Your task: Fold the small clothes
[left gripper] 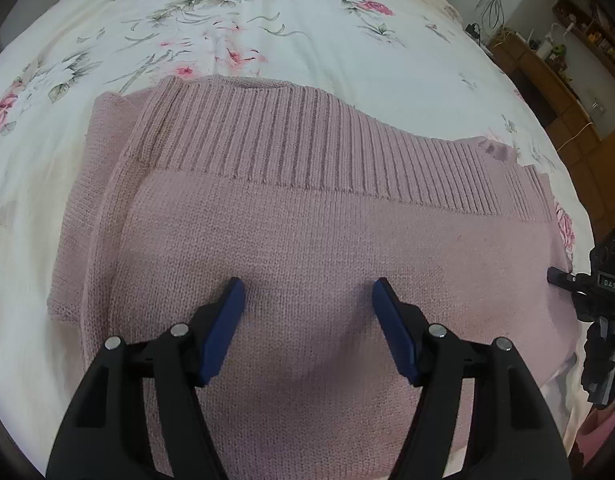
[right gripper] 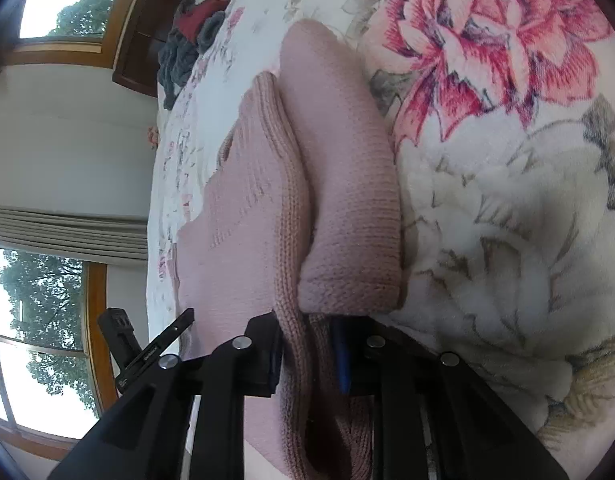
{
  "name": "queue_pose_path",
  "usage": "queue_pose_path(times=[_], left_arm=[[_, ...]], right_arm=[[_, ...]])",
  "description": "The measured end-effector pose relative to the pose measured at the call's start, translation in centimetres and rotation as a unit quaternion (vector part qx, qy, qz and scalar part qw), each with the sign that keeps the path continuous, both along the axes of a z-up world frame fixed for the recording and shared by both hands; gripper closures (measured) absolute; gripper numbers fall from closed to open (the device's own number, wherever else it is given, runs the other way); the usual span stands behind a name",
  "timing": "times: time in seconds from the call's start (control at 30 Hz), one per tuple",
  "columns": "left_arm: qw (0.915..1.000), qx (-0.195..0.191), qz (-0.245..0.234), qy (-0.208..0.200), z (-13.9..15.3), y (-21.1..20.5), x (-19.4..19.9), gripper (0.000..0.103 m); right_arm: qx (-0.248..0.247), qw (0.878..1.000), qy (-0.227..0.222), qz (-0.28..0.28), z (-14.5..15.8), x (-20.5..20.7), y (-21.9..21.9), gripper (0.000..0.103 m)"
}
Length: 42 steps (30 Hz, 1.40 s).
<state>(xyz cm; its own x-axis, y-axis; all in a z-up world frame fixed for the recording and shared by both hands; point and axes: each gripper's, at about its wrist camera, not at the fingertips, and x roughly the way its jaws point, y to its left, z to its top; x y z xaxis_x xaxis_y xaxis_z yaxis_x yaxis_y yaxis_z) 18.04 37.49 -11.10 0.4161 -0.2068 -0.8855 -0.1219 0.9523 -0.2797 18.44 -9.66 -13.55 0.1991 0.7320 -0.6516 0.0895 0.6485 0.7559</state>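
A pink knit sweater lies partly folded on a floral bedspread, its ribbed hem band toward the far side and a sleeve layer showing at the left. My left gripper hovers just above the sweater's middle, open, with nothing between its blue pads. At the right edge of this view the right gripper's black body meets the sweater's side. In the right wrist view, my right gripper is shut on the sweater's folded edge, with knit layers bunched between its fingers.
A dark grey and red pile of clothes sits at the far end of the bed. Wooden furniture with cables stands beyond the bed's right side. Windows and a white wall are on the other side.
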Motion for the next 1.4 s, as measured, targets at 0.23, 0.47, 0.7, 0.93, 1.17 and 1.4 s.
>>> queue_pose_path(times=[0.23,0.47,0.7,0.93,1.17,1.4], left_arm=[[0.9999,-0.012,0.002,-0.002,0.1,0.2,-0.1,0.036],[0.9996,-0.022,0.005,-0.015,2.5,1.5,-2.0,0.036],[0.9989,-0.038,0.012,-0.025,4.1,3.1,-2.9,0.036],[0.9972,-0.06,0.029,-0.036,4.8,4.9,-3.4,0.036],[0.9945,-0.088,0.043,-0.036,4.4,5.7,-3.3,0.036],[0.9843,-0.163,0.052,-0.043,4.6,5.7,-2.9,0.036]], right_arm=[[-0.013,1.0,0.006,-0.006,0.1,-0.1,0.0,0.082],[-0.11,0.994,-0.028,0.006,4.5,0.2,3.5,0.085],[-0.136,0.984,-0.098,0.066,11.1,1.0,11.6,0.085],[-0.185,0.962,-0.133,0.152,11.9,0.1,21.0,0.085],[-0.2,0.952,-0.115,0.199,8.8,-1.3,26.7,0.083],[-0.137,0.965,-0.084,0.208,7.3,-1.4,27.1,0.058]])
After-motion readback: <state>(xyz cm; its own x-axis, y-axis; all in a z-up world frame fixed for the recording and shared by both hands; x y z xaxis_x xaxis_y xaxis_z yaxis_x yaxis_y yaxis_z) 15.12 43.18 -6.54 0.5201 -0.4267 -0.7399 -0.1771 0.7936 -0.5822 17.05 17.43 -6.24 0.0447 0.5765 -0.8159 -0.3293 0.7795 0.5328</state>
